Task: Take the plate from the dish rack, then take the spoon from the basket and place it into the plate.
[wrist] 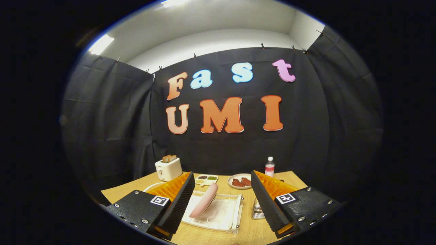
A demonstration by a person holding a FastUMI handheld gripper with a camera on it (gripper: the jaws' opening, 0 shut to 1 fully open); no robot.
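since the pink plate (204,201) stands on edge, tilted in the white dish rack (224,214), the claw (221,204) should, i judge, come down so one finger passes each face of it, then pinch near the rim. the fingers are spread wide, holding nothing. the plate lies between them, nearer the one at nine o'clock; the basket (258,209) sits at three o'clock, touching the rack.
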